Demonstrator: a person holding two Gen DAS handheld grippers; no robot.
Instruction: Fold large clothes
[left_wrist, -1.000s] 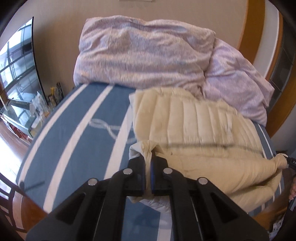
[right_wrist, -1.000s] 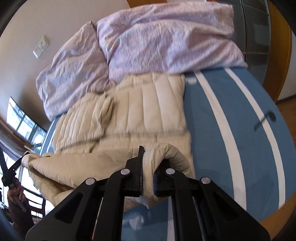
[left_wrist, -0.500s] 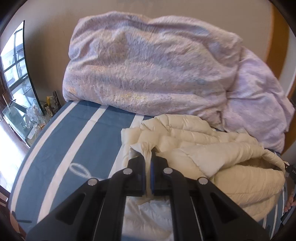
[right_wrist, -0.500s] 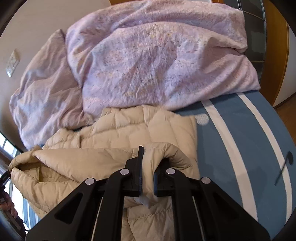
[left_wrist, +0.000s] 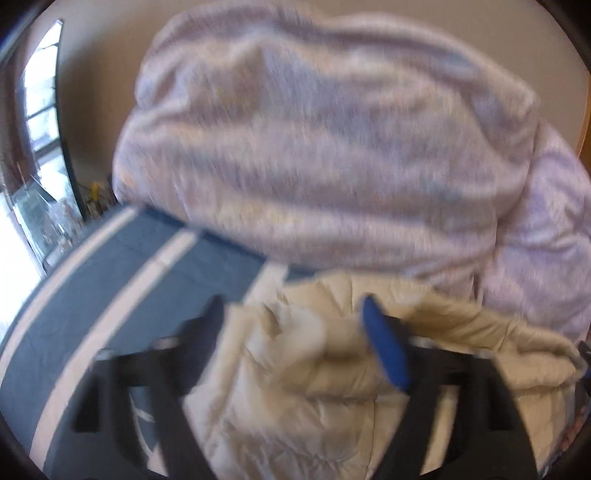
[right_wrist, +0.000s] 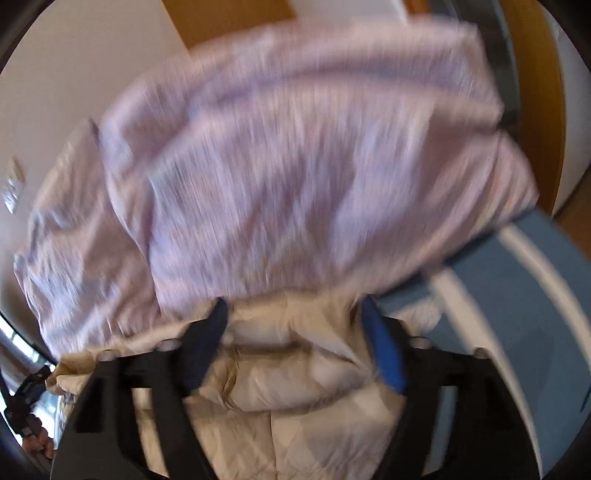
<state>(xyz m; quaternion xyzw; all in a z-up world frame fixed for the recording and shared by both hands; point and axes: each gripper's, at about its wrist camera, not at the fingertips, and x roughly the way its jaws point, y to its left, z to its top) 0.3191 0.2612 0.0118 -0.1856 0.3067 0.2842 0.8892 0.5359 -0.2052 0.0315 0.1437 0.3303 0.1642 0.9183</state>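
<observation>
A cream quilted puffer jacket (left_wrist: 332, 369) lies folded over on the blue striped bed cover (left_wrist: 122, 280), its far edge close to the lilac duvet. In the right wrist view the jacket (right_wrist: 295, 387) lies under and between the fingers. My left gripper (left_wrist: 295, 328) is open, its jaws spread wide over the jacket's left fold. My right gripper (right_wrist: 295, 325) is open too, over the jacket's right fold. Both views are blurred by motion.
A bunched lilac duvet (left_wrist: 325, 147) fills the bed's head end, also in the right wrist view (right_wrist: 295, 166). A window and cluttered ledge (left_wrist: 48, 206) stand left of the bed. Wooden door frame (right_wrist: 535, 92) at right. Blue cover (right_wrist: 517, 314) shows right of the jacket.
Both grippers carried the jacket's near edge forward toward the duvet, folding it over, then opened and let the fabric go.
</observation>
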